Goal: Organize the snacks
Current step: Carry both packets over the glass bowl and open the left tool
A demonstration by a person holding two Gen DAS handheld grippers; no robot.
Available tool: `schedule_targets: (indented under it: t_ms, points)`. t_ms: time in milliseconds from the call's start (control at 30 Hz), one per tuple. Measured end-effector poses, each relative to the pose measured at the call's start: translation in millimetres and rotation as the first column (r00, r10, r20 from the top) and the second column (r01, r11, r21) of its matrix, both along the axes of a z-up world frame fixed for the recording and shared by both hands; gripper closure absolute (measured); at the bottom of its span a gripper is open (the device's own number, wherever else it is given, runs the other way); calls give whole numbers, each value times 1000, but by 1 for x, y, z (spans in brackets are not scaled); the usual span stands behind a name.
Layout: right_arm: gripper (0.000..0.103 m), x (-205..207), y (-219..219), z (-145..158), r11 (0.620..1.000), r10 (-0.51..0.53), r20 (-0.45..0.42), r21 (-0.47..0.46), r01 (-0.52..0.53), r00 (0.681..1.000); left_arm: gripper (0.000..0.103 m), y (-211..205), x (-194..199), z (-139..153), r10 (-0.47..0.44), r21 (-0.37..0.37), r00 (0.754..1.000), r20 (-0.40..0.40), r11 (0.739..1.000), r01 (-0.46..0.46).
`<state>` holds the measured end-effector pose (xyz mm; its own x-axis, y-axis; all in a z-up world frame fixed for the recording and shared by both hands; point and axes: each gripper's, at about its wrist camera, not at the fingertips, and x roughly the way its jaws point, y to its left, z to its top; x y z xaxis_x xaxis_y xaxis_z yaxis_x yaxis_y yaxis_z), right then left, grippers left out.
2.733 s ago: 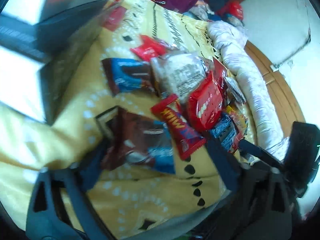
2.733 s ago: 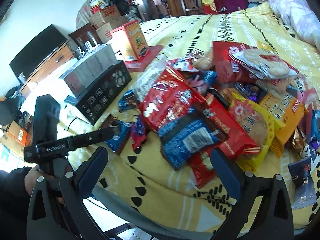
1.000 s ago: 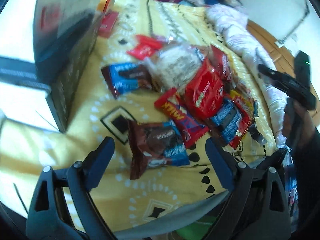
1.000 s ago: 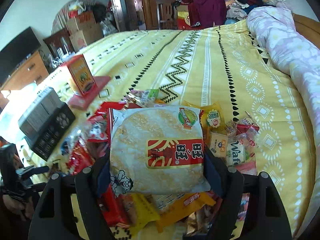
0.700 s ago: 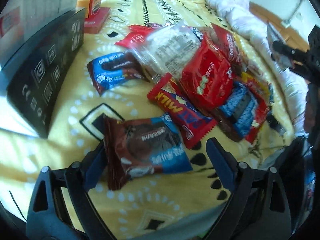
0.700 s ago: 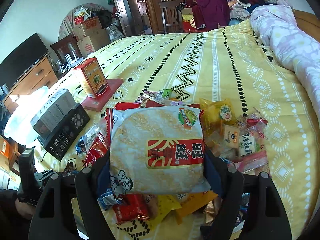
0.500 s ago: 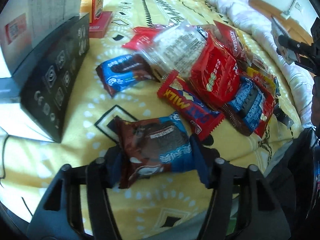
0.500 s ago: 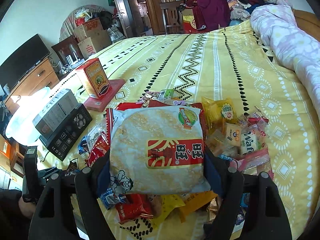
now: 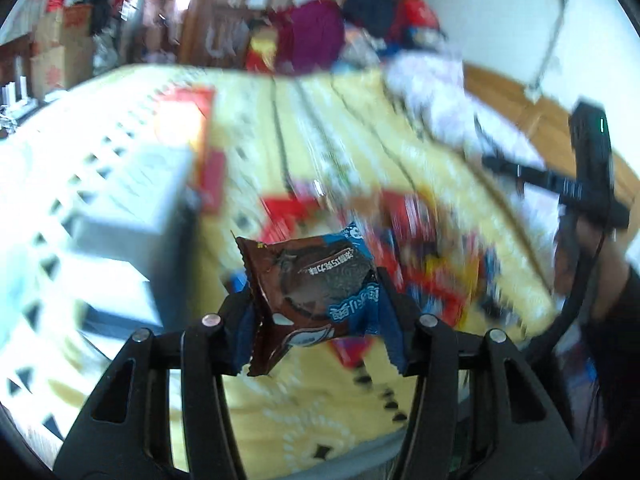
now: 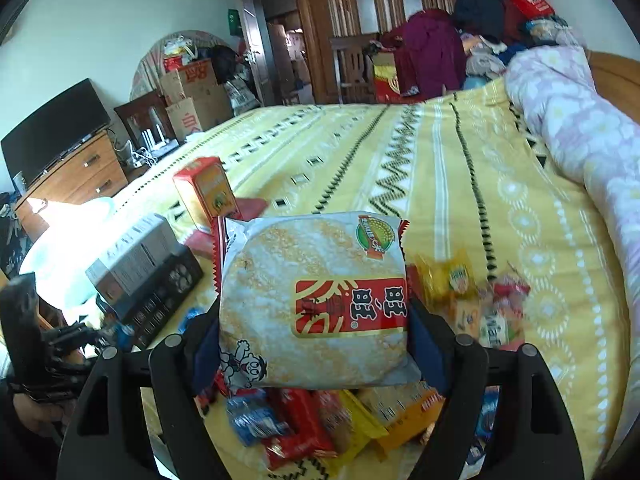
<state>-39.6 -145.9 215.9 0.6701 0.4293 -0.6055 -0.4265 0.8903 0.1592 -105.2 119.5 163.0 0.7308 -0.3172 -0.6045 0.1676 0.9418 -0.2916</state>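
Packets both light and soft, to judge by the thin crinkled film and the air inside.

Chocolate cookie packet (image 9: 308, 280) in the lower centre of the left wrist view, lifted clear of the bed (image 9: 320, 412). Pinched between the two pads of the left tool (image 9: 316, 300), jaws closing on its sides. Brown wrapper with a blue corner, picture of a dark round cookie, white writing, serrated seal edges at the left and lower ends, tilted a little. Probably stiff only at the cookie itself, and brittle there. Better to hold across the middle with mild pressure, not by the thin seal flap. Glossy film, so likely to slide out if squeezed too weakly or swung fast.

Rice cracker packet (image 10: 312, 300) in the centre of the right wrist view, filling the whole gap of the right tool (image 10: 314, 320). Pressed on its left and right edges, held above the snack pile (image 10: 304, 436) at the bottom of the frame. Pale cloudy bag with a round golden cracker printed or showing through, cannot tell which. Red label with white characters, small cartoon child at lower left, green and yellow badge at upper right. Wide, flat, puffy. Content very fragile by the look, easy to crack under a hard grip. Best taken by two opposite edges, kept level, set down gently.
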Motion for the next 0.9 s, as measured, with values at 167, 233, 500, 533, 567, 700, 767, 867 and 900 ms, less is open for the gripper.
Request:
schedule_targets:
  t_ms: [167, 233, 500, 533, 567, 700, 767, 867, 900]
  points:
    - [21, 3, 68, 45, 993, 109, 77, 44, -113, 991, 50, 89, 4, 43, 205, 16, 976, 77, 978, -207]
    - [21, 5, 110, 61, 983, 171, 100, 55, -177, 980, 50, 132, 1, 53, 298, 11, 951, 85, 954, -299]
    - [21, 2, 284, 84, 890, 427, 98, 129, -437, 899, 50, 277, -26, 55, 581, -8, 812, 50, 813, -582]
    - [21, 0, 309, 82, 875, 457, 88, 134, -465, 885, 50, 287, -27, 51, 599, -9, 800, 37, 801, -599]
    - [21, -2, 328, 80, 864, 478, 77, 136, -484, 875, 50, 294, -27, 47, 612, -13, 791, 22, 791, -612]
    - [21, -8, 402, 61, 826, 550, 11, 142, -546, 835, 50, 308, -22, 28, 637, -11, 770, -42, 770, -638]
    - [21, -12, 426, 48, 815, 571, -25, 135, -564, 820, 49, 304, -14, 20, 634, -1, 770, -68, 772, -635]
    - [21, -18, 452, 27, 802, 594, -65, 125, -584, 802, 48, 306, -20, 18, 624, -3, 776, -94, 779, -627]
    - [20, -19, 457, 22, 798, 600, -77, 125, -589, 796, 47, 306, -18, 18, 623, -7, 777, -97, 780, -626]
